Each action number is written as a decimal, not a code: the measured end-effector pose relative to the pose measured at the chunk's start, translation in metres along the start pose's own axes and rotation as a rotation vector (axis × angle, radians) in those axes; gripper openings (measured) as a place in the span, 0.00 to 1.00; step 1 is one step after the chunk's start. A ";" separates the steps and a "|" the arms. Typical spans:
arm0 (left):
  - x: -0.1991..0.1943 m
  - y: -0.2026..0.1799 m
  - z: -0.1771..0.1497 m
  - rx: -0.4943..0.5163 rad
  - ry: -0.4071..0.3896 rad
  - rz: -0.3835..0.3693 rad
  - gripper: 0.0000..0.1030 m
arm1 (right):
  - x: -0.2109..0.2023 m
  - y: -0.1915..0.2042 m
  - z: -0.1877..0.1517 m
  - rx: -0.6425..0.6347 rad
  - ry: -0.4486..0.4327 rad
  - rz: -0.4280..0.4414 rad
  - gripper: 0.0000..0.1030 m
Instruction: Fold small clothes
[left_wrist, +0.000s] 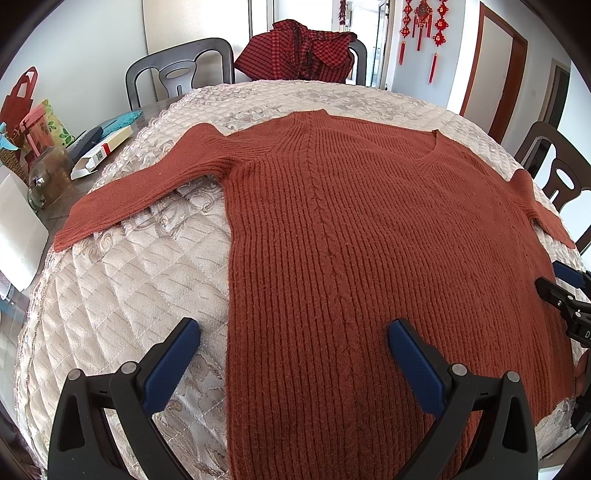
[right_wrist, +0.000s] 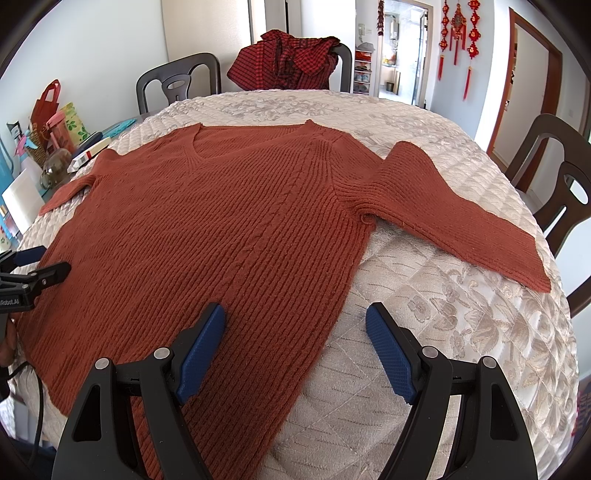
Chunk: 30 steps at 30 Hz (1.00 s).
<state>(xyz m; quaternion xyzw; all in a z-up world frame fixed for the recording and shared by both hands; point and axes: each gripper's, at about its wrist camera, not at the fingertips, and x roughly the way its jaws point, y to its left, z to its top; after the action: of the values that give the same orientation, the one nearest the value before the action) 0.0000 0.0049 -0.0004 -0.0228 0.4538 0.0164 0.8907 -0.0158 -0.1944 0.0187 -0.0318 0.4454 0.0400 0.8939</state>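
Left gripper (left_wrist: 293, 345), right gripper (right_wrist: 295, 328): both wide, empty, over near edge of quilted table (left_wrist: 122, 280); rust sweater (left_wrist: 369, 236) flat, sleeves spread.

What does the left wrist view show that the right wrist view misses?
Only the left wrist view: the whole left sleeve lying flat and the open left claw at the sweater's left hem edge. Only the right wrist view: the whole right sleeve and the open right claw. Both: the sweater spread flat on the quilted cover.
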 end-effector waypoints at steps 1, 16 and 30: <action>0.000 0.000 0.000 0.000 0.000 0.001 1.00 | 0.000 0.000 0.000 0.000 0.000 0.000 0.76; -0.001 0.006 -0.002 0.001 -0.008 0.003 1.00 | 0.000 0.000 0.000 0.000 0.000 0.000 0.76; 0.000 0.001 -0.001 0.004 -0.008 0.007 1.00 | 0.001 0.000 0.000 0.000 0.000 0.000 0.76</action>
<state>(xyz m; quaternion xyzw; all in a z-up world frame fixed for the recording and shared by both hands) -0.0011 0.0062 -0.0012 -0.0193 0.4504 0.0185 0.8924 -0.0153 -0.1944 0.0182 -0.0317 0.4456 0.0400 0.8938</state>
